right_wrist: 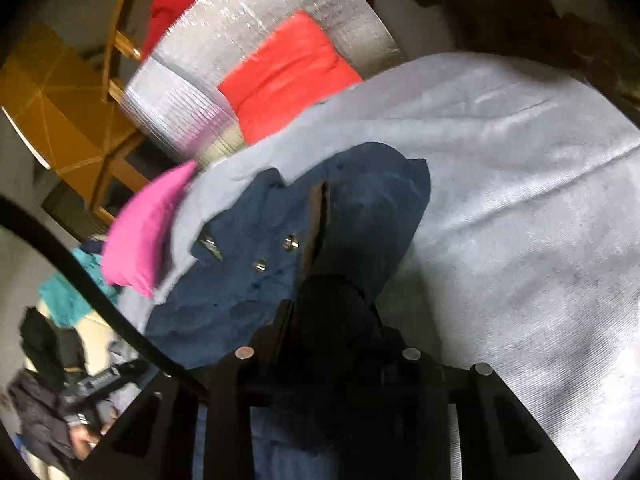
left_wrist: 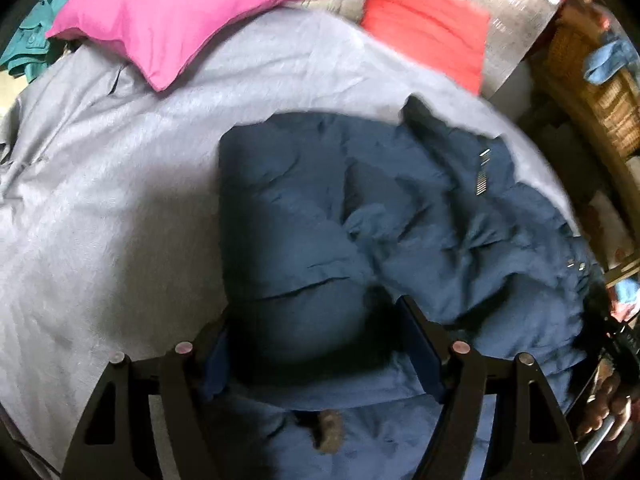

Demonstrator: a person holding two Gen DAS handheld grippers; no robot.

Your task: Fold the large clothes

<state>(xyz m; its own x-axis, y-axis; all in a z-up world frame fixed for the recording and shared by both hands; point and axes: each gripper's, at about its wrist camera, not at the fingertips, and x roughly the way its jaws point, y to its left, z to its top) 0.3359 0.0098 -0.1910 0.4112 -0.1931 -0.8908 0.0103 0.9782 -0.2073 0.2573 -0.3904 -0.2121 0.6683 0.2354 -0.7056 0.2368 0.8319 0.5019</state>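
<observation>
With our left hand-held gripper spread around a padded roll of the navy jacket on the bed and our right hand-held gripper pinching its edge, an uneven pull could undo the fold.

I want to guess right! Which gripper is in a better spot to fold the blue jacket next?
Probably the right gripper: it pinches the blue jacket. The left gripper only straddles a padded bulge.

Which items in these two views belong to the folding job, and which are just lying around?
Part of the job:
- navy jacket, spread on the grey bed sheet
- left gripper, jaws astride a jacket fold
- right gripper, closed on jacket fabric

Just lying about:
- pink pillow
- red cushion
- teal garment
- wicker basket
</observation>
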